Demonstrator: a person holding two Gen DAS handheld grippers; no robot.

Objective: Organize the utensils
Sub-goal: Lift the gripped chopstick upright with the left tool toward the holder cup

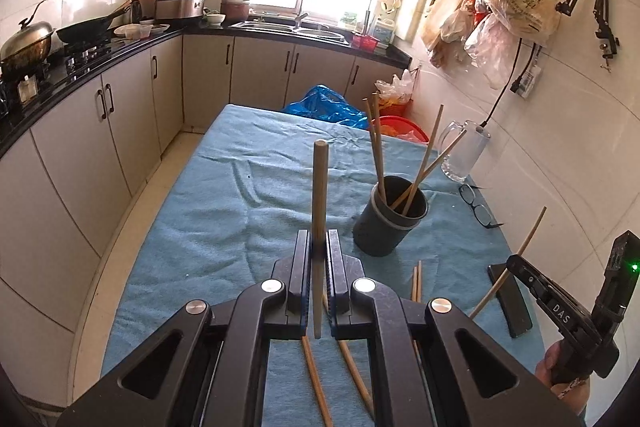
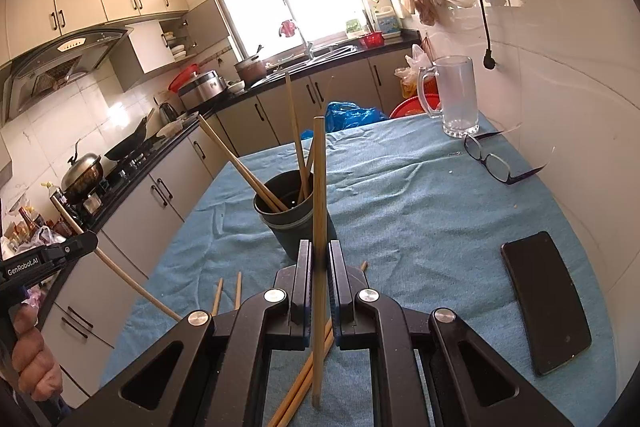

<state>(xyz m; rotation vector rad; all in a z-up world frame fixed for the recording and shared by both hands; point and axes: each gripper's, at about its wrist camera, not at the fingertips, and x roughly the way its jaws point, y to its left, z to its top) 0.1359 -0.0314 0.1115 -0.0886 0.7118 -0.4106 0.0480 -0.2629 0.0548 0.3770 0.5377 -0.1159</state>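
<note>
In the left wrist view my left gripper [image 1: 319,238] is shut on a wooden chopstick [image 1: 320,187] that stands nearly upright between the pads. A dark round cup [image 1: 390,223] with several chopsticks in it stands ahead to the right on the blue cloth [image 1: 224,211]. My right gripper [image 1: 515,262] shows at the right edge, shut on a thin chopstick [image 1: 532,231]. In the right wrist view that right gripper [image 2: 319,247] clamps its upright chopstick [image 2: 319,179] just before the cup [image 2: 286,227]. The left gripper [image 2: 86,241] appears at the left with its chopstick [image 2: 120,273].
Loose chopsticks [image 1: 416,283] lie on the cloth near the cup, and more chopsticks [image 2: 298,383] lie under the grippers. A black phone [image 2: 546,307], eyeglasses [image 2: 492,161] and a glass mug [image 2: 456,95] sit along the right wall. Kitchen counters run along the left.
</note>
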